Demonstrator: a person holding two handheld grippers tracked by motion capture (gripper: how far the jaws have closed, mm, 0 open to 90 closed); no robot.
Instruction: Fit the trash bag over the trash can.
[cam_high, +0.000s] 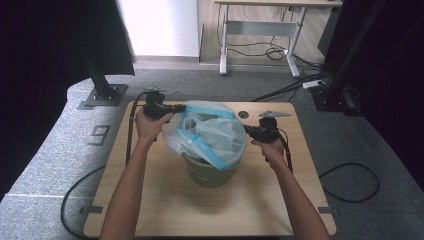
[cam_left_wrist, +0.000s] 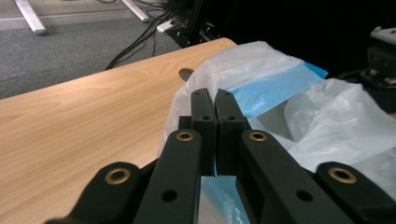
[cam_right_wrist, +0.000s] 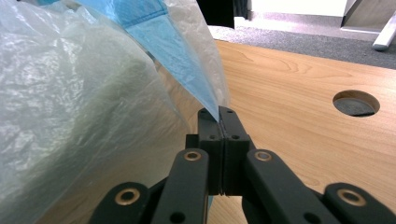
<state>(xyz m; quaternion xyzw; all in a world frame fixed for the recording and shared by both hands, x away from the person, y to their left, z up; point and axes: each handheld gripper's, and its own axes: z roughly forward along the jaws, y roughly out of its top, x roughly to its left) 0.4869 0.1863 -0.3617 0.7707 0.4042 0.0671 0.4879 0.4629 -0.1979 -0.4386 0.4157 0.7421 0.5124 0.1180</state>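
A translucent bag (cam_high: 212, 132) with a blue rim band is seated in the green bin (cam_high: 210, 172) at the middle of the tabletop (cam_high: 165, 205). Its rim is clamped at the bin's left by the left hand-held gripper (cam_left_wrist: 215, 100) and at the bin's right by the right hand-held gripper (cam_right_wrist: 219, 116).

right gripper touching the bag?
Touching. The right gripper view shows the right gripper with jaws shut on the bag's blue edge.

Your high view looks forward and down on the whole surface (cam_high: 165, 200), both gripper views sit close behind their fingers, all sharing the bag (cam_high: 215, 132).
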